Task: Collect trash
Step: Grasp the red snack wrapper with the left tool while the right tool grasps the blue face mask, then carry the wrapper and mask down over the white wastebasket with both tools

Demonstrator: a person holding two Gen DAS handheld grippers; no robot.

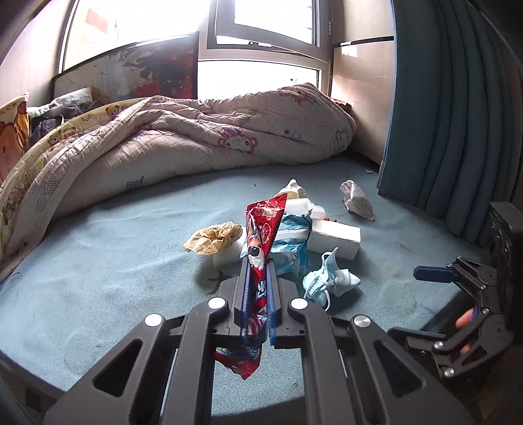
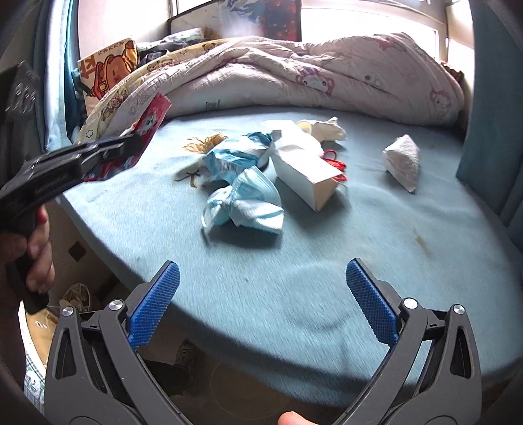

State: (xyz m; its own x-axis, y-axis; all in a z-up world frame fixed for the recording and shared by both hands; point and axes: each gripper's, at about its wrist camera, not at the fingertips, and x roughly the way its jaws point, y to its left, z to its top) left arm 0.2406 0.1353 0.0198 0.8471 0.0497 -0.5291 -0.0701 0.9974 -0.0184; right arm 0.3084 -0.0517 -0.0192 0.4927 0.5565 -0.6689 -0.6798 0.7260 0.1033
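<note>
Red wrapper [image 1: 258, 248]: we see its middle hidden between the closed blue pads of the left gripper [image 1: 256, 278]; its print is too small for us to read.
White box [image 1: 333, 237]: we lose its left end behind the wrapper and a blue-and-white packet [image 1: 291, 242].
Right gripper [image 2: 261, 281]: in the left wrist view the right edge cuts it off, and we make out only one blue pad.
Bed sheet [image 2: 294, 294]: near the right gripper it smears into streaks.
Hand [image 2: 36, 248]: we see it cropped by the left edge.
Floor under the bed edge [image 2: 196, 366]: too dark and blurred for us to tell what lies there.
Window [image 1: 261, 19]: blown out white.
</note>
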